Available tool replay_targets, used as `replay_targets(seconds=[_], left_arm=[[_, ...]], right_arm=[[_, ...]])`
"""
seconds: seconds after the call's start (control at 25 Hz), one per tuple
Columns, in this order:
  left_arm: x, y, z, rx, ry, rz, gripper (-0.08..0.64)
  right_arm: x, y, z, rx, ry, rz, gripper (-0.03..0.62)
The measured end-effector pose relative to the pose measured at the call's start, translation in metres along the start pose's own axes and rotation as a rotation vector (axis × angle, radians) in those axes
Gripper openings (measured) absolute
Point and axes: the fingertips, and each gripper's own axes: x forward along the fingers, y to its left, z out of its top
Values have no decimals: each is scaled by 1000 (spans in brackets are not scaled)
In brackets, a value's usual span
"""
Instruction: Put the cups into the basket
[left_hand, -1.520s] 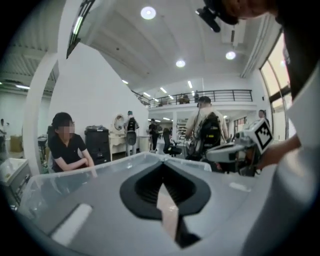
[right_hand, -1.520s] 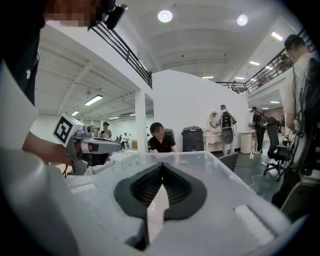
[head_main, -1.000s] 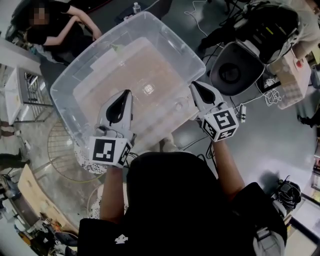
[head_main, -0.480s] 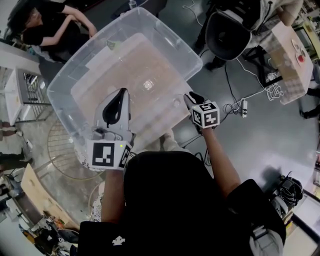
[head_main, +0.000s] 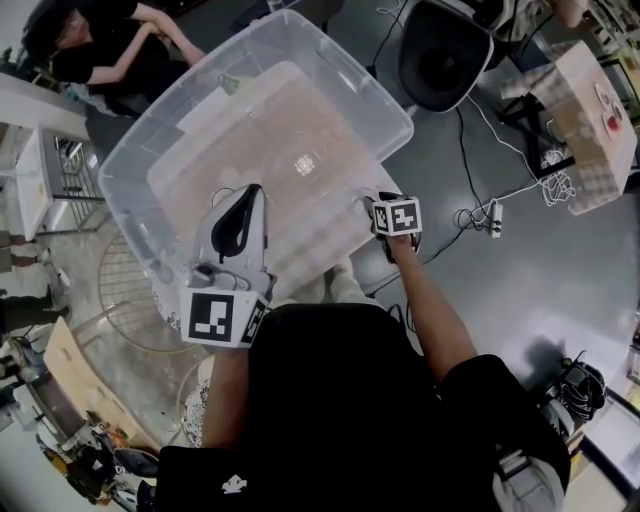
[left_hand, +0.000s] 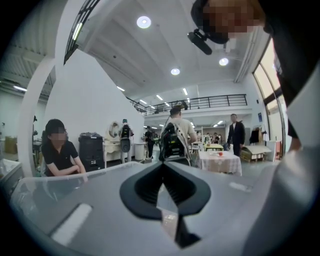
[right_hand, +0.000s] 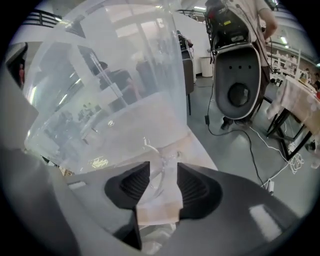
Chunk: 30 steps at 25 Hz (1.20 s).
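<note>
Jaws of the right gripper stand a little apart, one on each side of a clear plastic cup whose thin rim curves up between them. Whether the pads press on it cannot be made out. The cup sits low over the tan table, close against the near right wall of the big clear bin. Through so much clear plastic I cannot tell which side of that wall it is on.

In the head view this gripper's marker cube lies right at the bin's edge. The left gripper has its jaws together with nothing between them. It is held over the near part of the bin and points across it.

Beyond the bin's far corner a person in black sits leaning on a surface. A dark round chair stands on the grey floor to the right, with cables trailing past it.
</note>
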Motion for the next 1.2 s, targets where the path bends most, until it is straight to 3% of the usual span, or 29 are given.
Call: replay_targets(seconds=[0.4, 0.52, 0.84, 1.2], left_arm=[[-2, -1, -6, 9, 25, 13, 8], [-2, -1, -7, -2, 26, 11, 8], [-8, 2, -11, -14, 34, 26, 8], [-2, 0, -8, -44, 9, 17, 8]], right_arm=[[27, -4, -15, 58, 81, -20, 167], [30, -4, -15, 76, 97, -26, 119], [27, -9, -17, 3, 128, -95, 51], [3, -1, -11, -80, 27, -50, 42]])
